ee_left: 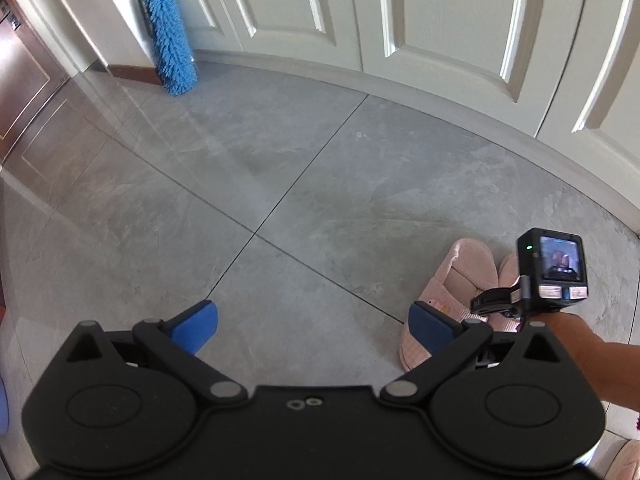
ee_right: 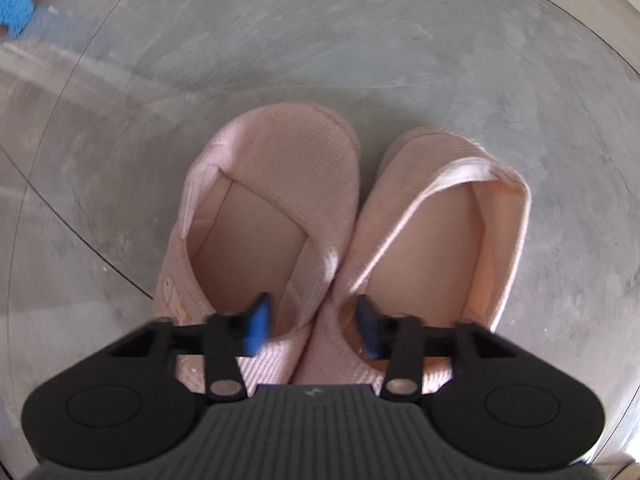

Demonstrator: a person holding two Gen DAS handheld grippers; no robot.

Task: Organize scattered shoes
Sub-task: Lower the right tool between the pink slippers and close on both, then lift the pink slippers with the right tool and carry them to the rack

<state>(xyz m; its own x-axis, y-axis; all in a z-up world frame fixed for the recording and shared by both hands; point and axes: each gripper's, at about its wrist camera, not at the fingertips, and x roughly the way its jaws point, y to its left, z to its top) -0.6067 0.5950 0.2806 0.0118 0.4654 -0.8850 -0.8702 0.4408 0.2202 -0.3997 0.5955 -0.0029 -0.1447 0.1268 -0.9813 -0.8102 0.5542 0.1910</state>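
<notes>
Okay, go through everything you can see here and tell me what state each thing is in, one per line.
Left slipper: upright on the floor, touching its mate.
Right slipper: upright on the floor, toe level with the other's.
Left gripper: open, empty, above bare floor.
Right gripper: jaws opening, straddling the slippers' adjoining inner walls, not pressing them.
Blue duster: leaning upright against the wall.
Cabinet doors: closed.
</notes>
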